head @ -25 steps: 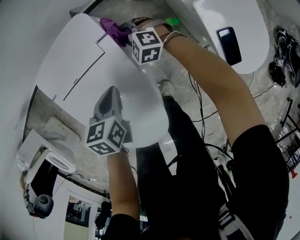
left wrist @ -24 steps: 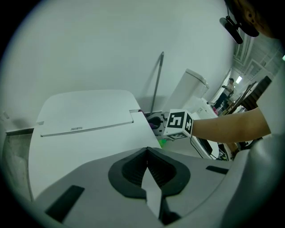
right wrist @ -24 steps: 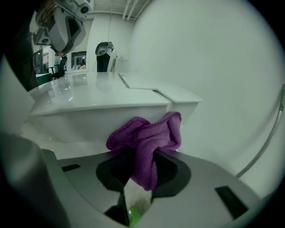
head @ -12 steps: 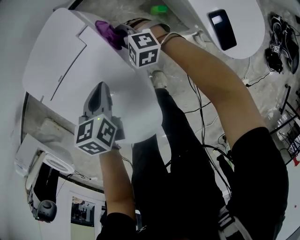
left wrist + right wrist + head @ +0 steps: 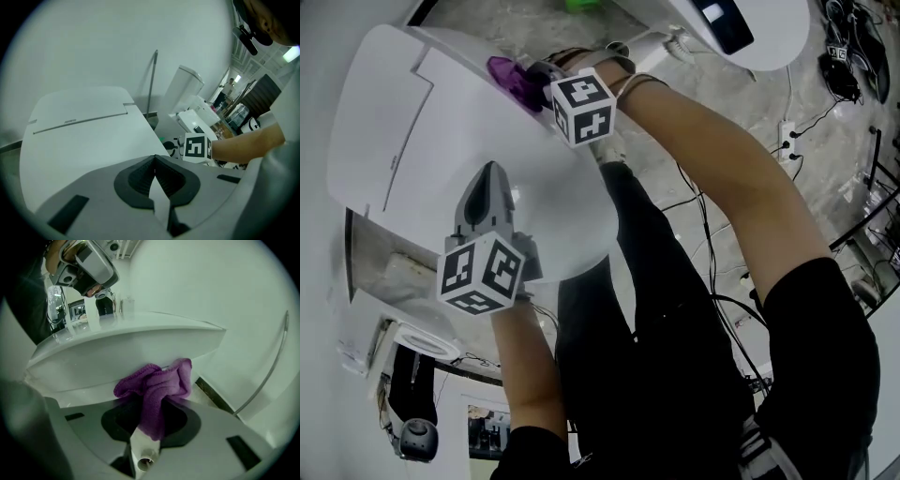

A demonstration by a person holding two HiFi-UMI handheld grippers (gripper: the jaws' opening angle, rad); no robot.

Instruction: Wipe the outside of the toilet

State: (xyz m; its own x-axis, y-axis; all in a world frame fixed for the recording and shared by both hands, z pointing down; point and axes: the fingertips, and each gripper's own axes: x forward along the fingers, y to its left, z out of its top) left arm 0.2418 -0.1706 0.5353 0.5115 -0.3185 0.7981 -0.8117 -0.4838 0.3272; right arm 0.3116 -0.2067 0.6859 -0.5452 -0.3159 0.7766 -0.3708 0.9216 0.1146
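The right gripper (image 5: pixel 149 427) is clamping a purple cloth (image 5: pixel 157 383) against the toilet (image 5: pixel 567 211) at 12 o'clock for wiping, while the left gripper (image 5: pixel 154 172), fingers together and empty, is hovering clear at 7 o'clock.

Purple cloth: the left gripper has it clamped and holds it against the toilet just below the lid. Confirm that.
One thing is wrong: the gripper. The right gripper has the purple cloth clamped and holds it against the toilet just below the lid, as the right gripper view shows. The left gripper is shut on nothing, above the lid.
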